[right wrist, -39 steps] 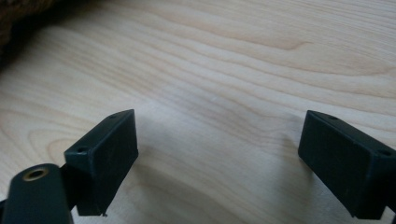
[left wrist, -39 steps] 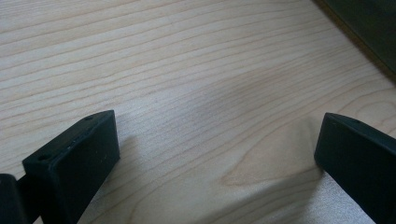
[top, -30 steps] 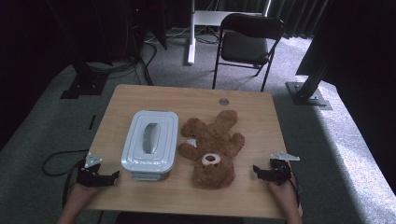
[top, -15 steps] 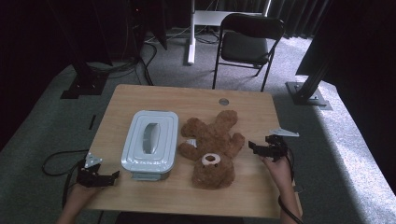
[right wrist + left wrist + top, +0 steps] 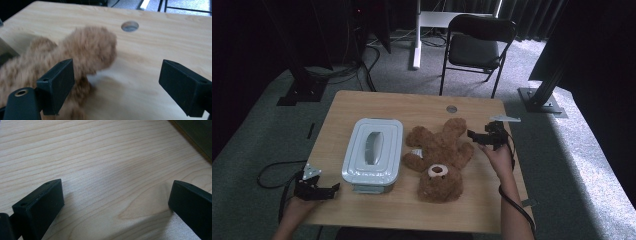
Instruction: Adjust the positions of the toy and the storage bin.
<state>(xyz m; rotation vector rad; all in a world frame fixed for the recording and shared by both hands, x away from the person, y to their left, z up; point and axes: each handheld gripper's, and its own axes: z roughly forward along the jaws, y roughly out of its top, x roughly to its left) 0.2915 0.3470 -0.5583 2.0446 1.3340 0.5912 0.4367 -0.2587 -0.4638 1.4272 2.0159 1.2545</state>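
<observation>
A brown teddy bear [image 5: 439, 155] lies flat on the wooden table [image 5: 412, 107], head toward the near edge. Left of it stands a pale lidded container [image 5: 373, 154]. My right gripper [image 5: 476, 136] hovers open just right of the bear's upper leg; in the right gripper view the furry leg [image 5: 91, 48] lies ahead of the left jaw, with nothing between the jaws. My left gripper [image 5: 331, 190] rests open at the table's near left corner, with bare wood [image 5: 112, 182] between its jaws.
A round cable hole [image 5: 451, 108] sits near the table's far edge, also seen as the hole [image 5: 129, 26] beyond the bear's leg. A black folding chair [image 5: 479, 47] stands behind the table. Black stand bases [image 5: 542, 97] flank it on the carpet.
My right gripper has travelled from the near right of the table forward and left, up to the bear's leg. The left gripper, bear and container have stayed put.
</observation>
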